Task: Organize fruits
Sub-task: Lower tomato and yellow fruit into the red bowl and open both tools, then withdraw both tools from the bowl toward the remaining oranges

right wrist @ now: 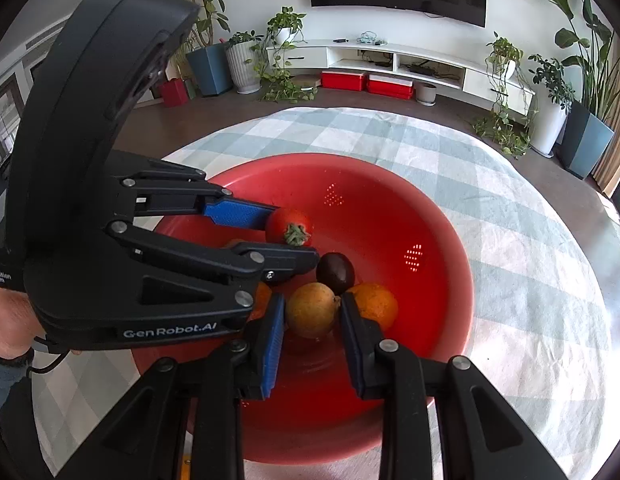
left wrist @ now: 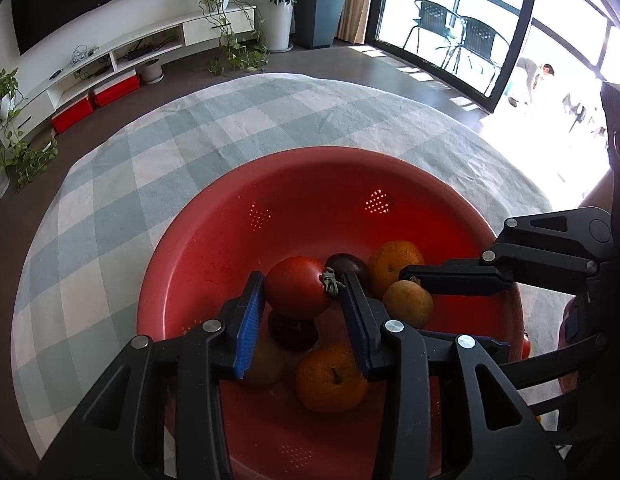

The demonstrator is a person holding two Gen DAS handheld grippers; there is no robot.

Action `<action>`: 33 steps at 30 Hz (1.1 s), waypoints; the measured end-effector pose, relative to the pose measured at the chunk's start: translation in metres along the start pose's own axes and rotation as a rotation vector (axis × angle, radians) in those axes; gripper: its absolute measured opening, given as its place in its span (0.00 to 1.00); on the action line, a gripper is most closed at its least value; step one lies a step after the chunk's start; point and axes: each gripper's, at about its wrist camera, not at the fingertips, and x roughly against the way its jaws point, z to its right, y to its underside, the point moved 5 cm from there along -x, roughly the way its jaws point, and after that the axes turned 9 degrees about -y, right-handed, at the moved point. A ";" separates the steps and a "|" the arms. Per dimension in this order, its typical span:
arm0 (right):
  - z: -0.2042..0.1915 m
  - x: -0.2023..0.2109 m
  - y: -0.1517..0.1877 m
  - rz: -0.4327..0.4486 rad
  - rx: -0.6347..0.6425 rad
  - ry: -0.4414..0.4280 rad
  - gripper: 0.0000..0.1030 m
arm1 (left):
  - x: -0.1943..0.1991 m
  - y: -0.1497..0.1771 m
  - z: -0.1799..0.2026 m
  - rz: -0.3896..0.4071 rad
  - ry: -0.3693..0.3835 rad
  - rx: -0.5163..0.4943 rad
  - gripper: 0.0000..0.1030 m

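A red colander bowl stands on the checked cloth and holds several fruits. My left gripper is shut on a red tomato and holds it over the other fruit; it also shows in the right wrist view. My right gripper is shut on a tan round fruit, which also shows in the left wrist view. In the bowl lie two oranges and two dark purple fruits.
The table has a green-and-white checked cloth. Beyond it are a white TV bench, red boxes, potted plants and glass doors.
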 end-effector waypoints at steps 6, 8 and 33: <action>-0.001 0.002 0.001 0.001 0.007 -0.006 0.37 | 0.008 0.001 -0.012 0.021 0.016 0.056 0.63; -0.003 0.004 0.001 0.006 0.016 0.000 0.44 | 0.012 0.002 -0.010 0.030 -0.001 0.046 0.67; -0.013 0.141 0.114 0.247 -0.219 -0.081 0.82 | 0.131 0.119 0.085 0.147 0.077 -0.153 0.99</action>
